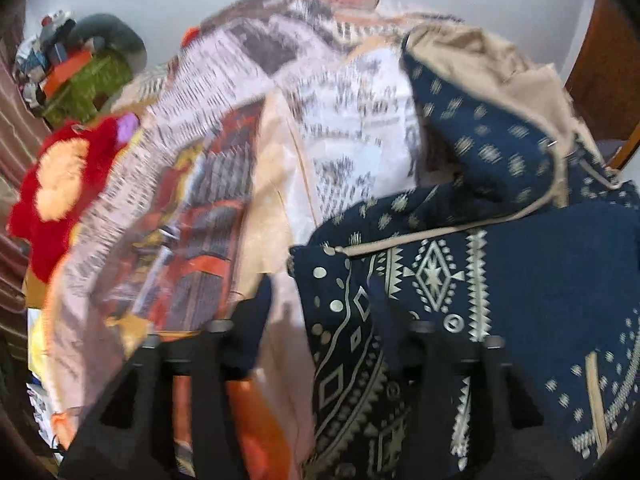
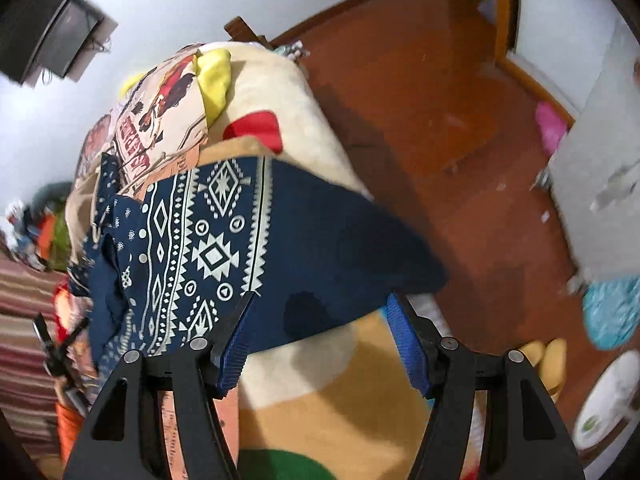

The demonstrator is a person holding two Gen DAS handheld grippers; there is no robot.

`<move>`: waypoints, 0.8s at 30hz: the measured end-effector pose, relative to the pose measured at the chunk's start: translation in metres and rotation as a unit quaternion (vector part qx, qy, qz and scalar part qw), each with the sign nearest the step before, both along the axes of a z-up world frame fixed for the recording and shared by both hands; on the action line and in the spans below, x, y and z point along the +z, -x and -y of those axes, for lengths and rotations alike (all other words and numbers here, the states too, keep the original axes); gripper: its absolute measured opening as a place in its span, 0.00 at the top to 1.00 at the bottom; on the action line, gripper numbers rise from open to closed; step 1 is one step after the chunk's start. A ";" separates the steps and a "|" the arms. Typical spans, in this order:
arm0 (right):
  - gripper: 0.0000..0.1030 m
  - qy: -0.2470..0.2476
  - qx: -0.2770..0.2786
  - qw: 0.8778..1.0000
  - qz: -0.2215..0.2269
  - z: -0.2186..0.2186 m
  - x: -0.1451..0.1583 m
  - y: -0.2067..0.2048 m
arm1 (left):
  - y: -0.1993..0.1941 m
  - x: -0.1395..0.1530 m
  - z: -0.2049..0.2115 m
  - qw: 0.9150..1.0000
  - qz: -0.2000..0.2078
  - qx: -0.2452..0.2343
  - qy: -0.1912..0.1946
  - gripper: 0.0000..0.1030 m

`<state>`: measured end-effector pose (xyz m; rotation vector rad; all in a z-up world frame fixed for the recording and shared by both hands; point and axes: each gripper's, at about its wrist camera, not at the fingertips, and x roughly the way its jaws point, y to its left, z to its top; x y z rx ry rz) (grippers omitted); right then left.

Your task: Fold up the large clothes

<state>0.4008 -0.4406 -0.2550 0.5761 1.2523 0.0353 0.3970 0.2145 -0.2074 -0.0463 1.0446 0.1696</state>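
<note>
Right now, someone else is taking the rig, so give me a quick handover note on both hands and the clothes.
Left gripper: jaws apart, nothing pinched; it hangs over the edge of the navy patterned hoodie, where that meets the printed bedspread.
Right gripper: jaws apart, the hoodie's plain navy corner lies between them, not clamped.
Things: the hoodie is spread on the bed, its beige-lined hood crumpled at the top; a cream blanket lies under it.
Done: no finished fold visible.
Left: probably grip the hoodie edges, flatten the hood, then fold.
</note>
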 end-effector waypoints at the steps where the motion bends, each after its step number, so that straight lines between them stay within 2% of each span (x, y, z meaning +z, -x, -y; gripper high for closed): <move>1: 0.38 -0.012 -0.003 1.000 -0.006 -0.002 -0.005 0.000 | 0.007 0.011 0.001 1.000 0.017 0.000 -0.003 0.35; 3: 0.38 -0.015 -0.008 1.000 -0.011 -0.006 -0.013 -0.001 | 0.012 0.025 0.003 0.999 0.035 -0.001 -0.006 0.31; 7: 0.35 -0.020 -0.013 1.000 -0.012 -0.006 -0.015 -0.002 | 0.008 0.039 0.016 0.999 0.043 -0.017 0.026 0.28; 12: 0.35 -0.039 -0.042 0.998 -0.026 -0.002 -0.026 -0.011 | -0.008 0.031 0.058 0.996 0.022 -0.056 0.060 0.28; 14: 0.36 -0.029 -0.046 0.998 -0.027 -0.004 -0.027 -0.017 | -0.015 0.024 0.082 0.995 0.011 -0.080 0.065 0.28; 17: 0.45 0.002 -0.040 0.999 -0.016 -0.012 -0.021 -0.024 | -0.025 0.015 0.110 0.992 0.001 -0.109 0.065 0.28; 18: 0.51 0.013 -0.034 0.999 -0.011 -0.015 -0.018 -0.025 | -0.028 0.012 0.119 0.991 -0.002 -0.118 0.062 0.28; 20: 0.67 0.041 -0.020 0.999 0.005 -0.023 -0.011 -0.028 | -0.032 0.006 0.134 0.989 -0.010 -0.134 0.057 0.28; 21: 0.79 0.048 -0.012 0.999 0.013 -0.026 -0.007 -0.030 | -0.033 0.003 0.139 0.989 -0.012 -0.139 0.056 0.28; 24: 0.86 0.065 -0.001 0.997 0.033 -0.032 0.002 -0.032 | -0.036 -0.003 0.150 0.987 -0.020 -0.147 0.061 0.28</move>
